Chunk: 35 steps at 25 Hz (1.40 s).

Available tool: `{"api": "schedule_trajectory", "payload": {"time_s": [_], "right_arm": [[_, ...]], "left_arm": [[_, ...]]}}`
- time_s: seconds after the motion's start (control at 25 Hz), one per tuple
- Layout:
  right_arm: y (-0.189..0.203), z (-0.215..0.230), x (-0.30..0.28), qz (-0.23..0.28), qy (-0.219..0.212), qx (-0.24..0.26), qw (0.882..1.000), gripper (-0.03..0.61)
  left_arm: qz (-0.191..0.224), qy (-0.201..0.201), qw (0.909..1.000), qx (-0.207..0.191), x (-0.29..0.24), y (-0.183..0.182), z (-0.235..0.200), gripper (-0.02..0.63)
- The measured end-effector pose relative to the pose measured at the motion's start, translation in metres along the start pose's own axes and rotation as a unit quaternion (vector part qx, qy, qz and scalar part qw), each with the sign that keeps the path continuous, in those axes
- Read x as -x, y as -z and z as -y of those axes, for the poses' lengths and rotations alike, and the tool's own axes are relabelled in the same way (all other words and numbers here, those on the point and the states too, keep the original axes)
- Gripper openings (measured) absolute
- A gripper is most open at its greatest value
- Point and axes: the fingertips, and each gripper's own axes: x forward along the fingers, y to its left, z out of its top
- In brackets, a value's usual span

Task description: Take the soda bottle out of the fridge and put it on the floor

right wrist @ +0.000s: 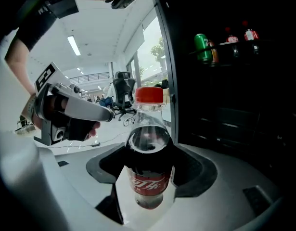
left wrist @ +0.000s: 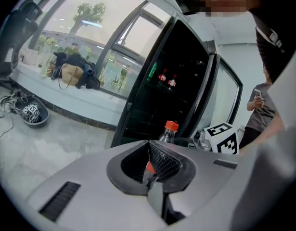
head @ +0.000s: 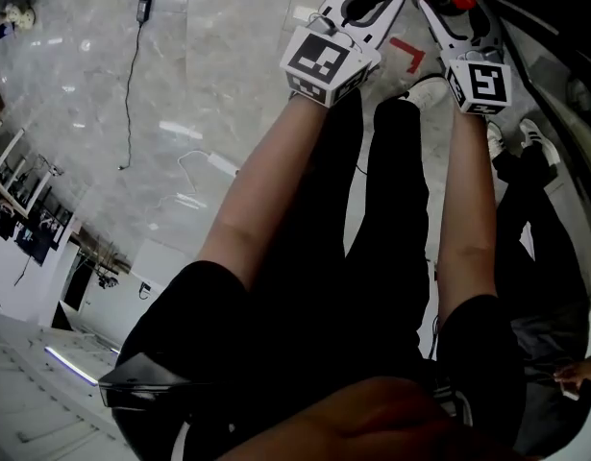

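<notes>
Soda bottle (right wrist: 148,167) pinched upright between the jaws of the right gripper (head: 452,3), dark cola up to the shoulder, red cap (right wrist: 149,95) on top, held out of the fridge (right wrist: 234,105) and above the pale, glossy floor (head: 180,84). Just beside, left gripper (left wrist: 148,150) with jaws pressed together on nothing. Beyond, open dark fridge shelf carrying a green can (right wrist: 201,47) and small bottles (right wrist: 239,36) with red tops

Head view downward, gripper views share fridge (left wrist: 179,76) (right wrist: 244,95)
</notes>
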Motion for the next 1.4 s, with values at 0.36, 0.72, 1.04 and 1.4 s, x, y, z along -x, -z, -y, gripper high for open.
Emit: {"api": "schedule_trajectory", "payload": {"time_s": [0.36, 0.72, 1.04, 1.4], "right_arm": [[0.161, 0.002, -0.048, -0.102, -0.012, -0.011, 0.995, 0.314], [0.273, 0.011, -0.093, -0.152, -0.020, -0.009, 0.988, 0.316], [0.320, -0.001, -0.106, -0.197, -0.022, 0.035, 0.980, 0.316], [0.275, -0.025, -0.086, -0.203, -0.053, 0.025, 0.978, 0.318]], "left_arm": [[-0.049, -0.013, 0.9985, 0.023, -0.025, 0.101, -0.034, 0.006], [-0.069, -0.016, 0.9971, 0.027, -0.054, 0.169, -0.062, 0.005], [-0.084, -0.018, 0.9961, 0.022, -0.045, 0.188, -0.070, 0.006], [-0.082, -0.029, 0.9957, 0.031, -0.018, 0.151, -0.056, 0.006]]}}
